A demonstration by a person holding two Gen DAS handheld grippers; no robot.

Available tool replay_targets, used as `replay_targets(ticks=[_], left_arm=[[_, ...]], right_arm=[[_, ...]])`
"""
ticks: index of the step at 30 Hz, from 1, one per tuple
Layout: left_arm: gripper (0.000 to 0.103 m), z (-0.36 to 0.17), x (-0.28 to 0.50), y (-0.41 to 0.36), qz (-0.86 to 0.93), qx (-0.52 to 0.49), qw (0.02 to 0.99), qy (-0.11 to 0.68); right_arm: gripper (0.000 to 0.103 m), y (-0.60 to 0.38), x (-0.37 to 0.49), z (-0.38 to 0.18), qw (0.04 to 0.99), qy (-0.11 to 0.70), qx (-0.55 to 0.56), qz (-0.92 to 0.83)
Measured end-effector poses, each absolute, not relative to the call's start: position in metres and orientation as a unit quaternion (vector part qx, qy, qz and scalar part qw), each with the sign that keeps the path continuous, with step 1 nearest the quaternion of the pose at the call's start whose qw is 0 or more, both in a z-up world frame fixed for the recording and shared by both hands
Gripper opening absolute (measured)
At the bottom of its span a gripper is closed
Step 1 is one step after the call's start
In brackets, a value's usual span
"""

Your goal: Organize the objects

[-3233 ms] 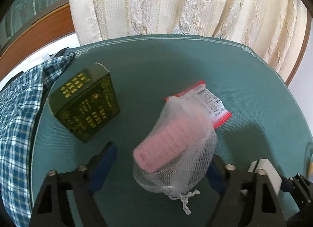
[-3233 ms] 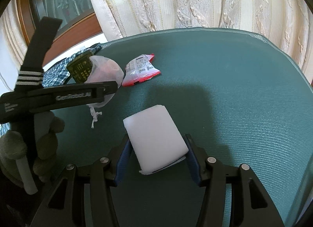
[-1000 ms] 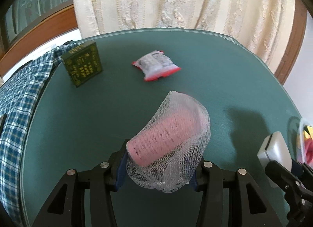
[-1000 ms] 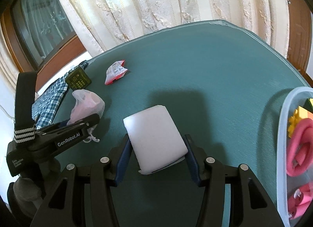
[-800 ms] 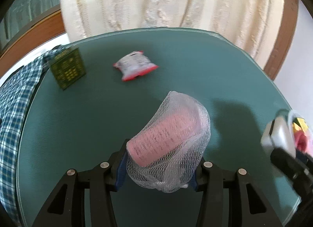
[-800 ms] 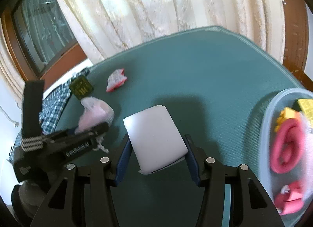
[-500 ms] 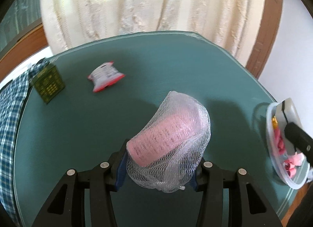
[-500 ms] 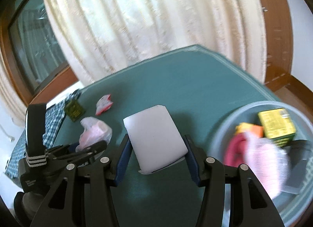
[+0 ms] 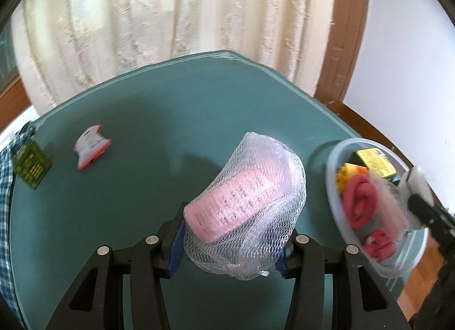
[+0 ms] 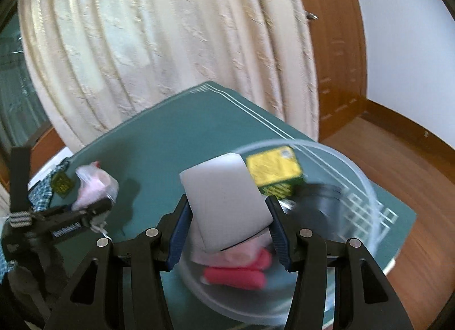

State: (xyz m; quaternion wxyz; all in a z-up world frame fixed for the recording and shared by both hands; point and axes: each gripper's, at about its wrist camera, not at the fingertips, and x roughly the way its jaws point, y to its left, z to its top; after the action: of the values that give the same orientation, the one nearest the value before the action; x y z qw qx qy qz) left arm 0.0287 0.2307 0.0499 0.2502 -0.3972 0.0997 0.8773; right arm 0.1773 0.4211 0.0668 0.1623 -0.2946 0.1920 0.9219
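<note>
Basin (image 10: 366, 187) contents blurred behind white block (image 10: 227, 202)

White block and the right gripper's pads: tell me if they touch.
Touching. The right wrist view shows the white block clamped in the right gripper, both blue pads pressed against its sides with no gap.

A cream, embossed curtain (image 10: 159, 45) hangs in folds behind a table covered in teal cloth with a pale line border (image 9: 159, 119), daylight glowing through it. To the right stand brown wooden door trim (image 10: 338, 54) and a plain white wall (image 10: 403, 45), above a reddish-brown wooden plank floor (image 10: 409, 159).
</note>
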Motion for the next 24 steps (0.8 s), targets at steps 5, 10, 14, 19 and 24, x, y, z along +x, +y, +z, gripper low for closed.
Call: replay_targets(ticks=[5,10,14,19,24], left_arm=[[0.053,0.055,0.037,0.249,0.873,-0.391,0.27,0.111],[0.053,0.058,0.041,0.265,0.864,-0.396,0.288,0.112],[0.053,0.062,0.045,0.278,0.861,-0.393,0.301,0.115],[0.053,0.069,0.051,0.297,0.851,-0.392,0.33,0.114],[0.053,0.071,0.059,0.319,0.831,-0.401,0.367,0.113]], right_arm=[[0.053,0.436,0.188,0.055,0.174,0.21,-0.309,0.911],[0.053,0.449,0.196,0.045,0.184,0.218,-0.322,0.903],[0.053,0.452,0.201,0.045,0.179,0.214,-0.325,0.904],[0.053,0.46,0.202,0.044,0.181,0.223,-0.325,0.901],[0.053,0.465,0.203,0.038,0.177,0.234,-0.329,0.898]])
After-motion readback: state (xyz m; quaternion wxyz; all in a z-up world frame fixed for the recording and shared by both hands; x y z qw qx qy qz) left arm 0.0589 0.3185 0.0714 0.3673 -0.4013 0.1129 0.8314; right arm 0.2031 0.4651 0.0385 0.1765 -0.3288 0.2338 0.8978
